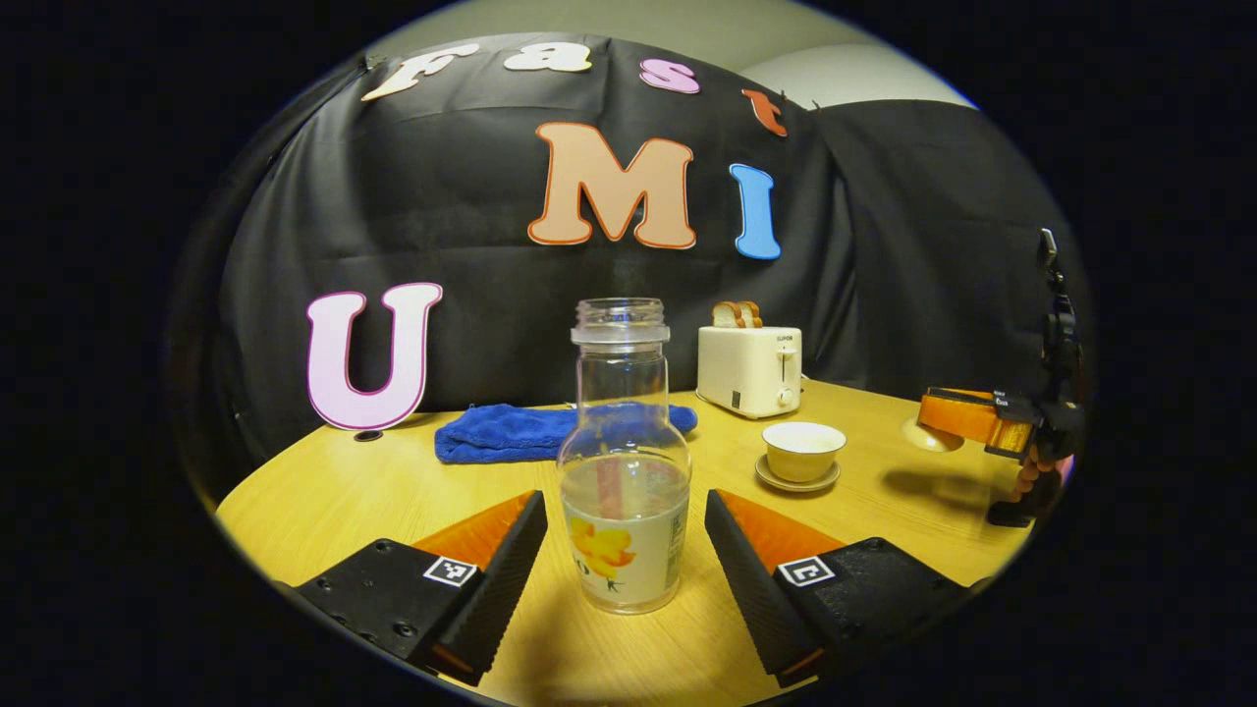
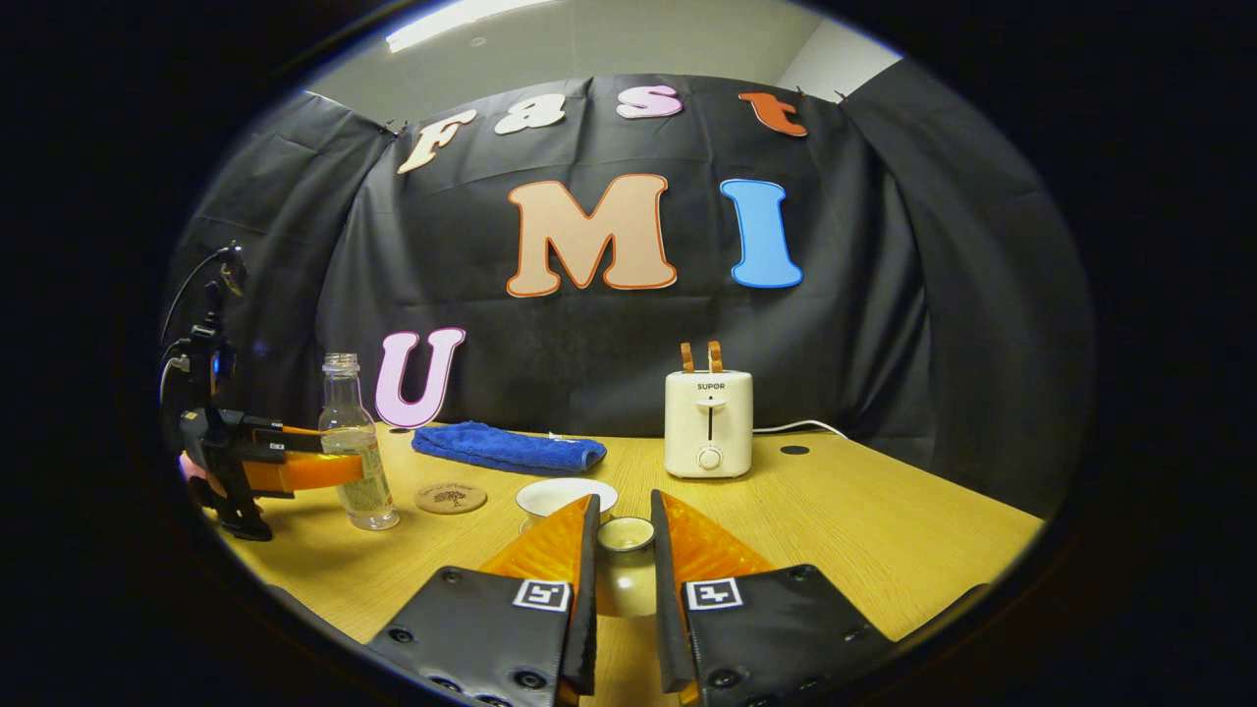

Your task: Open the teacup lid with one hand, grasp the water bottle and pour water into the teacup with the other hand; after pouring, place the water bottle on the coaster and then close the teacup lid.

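Clear glass, the water bottle (image 1: 625, 462) is standing upright on the wooden table (image 1: 324, 501) between the left gripper (image 1: 626, 550)'s wide-spread fingers, untouched. The right gripper (image 2: 623, 560) is pinching the teacup lid (image 2: 626, 535) by its knob, just beside the open teacup (image 2: 566, 497).

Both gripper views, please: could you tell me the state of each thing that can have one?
water bottle: upright, uncapped, partly filled.
teacup: upright, uncovered.
teacup lid: off the teacup, gripped.
coaster: bare.
toaster: bread sticking up.
left gripper: open, flanking water bottle.
right gripper: shut on teacup lid.
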Demonstrator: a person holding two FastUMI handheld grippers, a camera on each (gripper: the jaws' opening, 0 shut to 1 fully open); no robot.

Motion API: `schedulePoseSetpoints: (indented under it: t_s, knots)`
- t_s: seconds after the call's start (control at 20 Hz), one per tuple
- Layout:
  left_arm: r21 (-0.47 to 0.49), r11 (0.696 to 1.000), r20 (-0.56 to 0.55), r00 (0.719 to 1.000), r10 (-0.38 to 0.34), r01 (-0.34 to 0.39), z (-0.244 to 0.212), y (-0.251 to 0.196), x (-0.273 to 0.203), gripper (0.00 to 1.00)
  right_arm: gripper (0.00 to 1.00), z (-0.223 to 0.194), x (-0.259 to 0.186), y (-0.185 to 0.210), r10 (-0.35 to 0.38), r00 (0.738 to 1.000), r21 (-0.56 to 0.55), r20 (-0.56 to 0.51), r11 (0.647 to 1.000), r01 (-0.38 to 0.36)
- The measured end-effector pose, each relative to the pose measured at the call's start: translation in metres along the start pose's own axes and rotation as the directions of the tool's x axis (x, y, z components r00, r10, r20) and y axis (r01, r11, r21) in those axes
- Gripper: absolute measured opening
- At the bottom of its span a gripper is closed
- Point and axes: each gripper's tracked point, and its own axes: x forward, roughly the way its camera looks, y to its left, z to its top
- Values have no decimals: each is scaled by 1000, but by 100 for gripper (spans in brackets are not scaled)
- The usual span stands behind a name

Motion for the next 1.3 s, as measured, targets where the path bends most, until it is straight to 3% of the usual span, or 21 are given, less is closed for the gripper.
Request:
schedulePoseSetpoints:
  t_s: [0.5,0.6,0.65,1.1,1.3]
  knots:
    - [-9,999,-32,999,30,-30,-2,2,17,93,29,-1,-2,-3,-8,1000,0,-1,1000,8]
    - [-9,999,-31,999,35,-36,-2,4,18,86,29,0,-1,-4,-11,1000,0,0,1000,11]
    - [-8,999,-32,999,37,-37,-1,4,19,75,29,-1,-1,-4,-12,1000,0,1,1000,12]
    - [19,997,-39,996,81,-80,-1,7,22,70,28,0,-2,-6,-23,1000,0,5,1000,23]
    - [89,991,-83,991,102,-95,1,1,29,67,29,0,-2,-12,-41,999,-1,3,999,41]
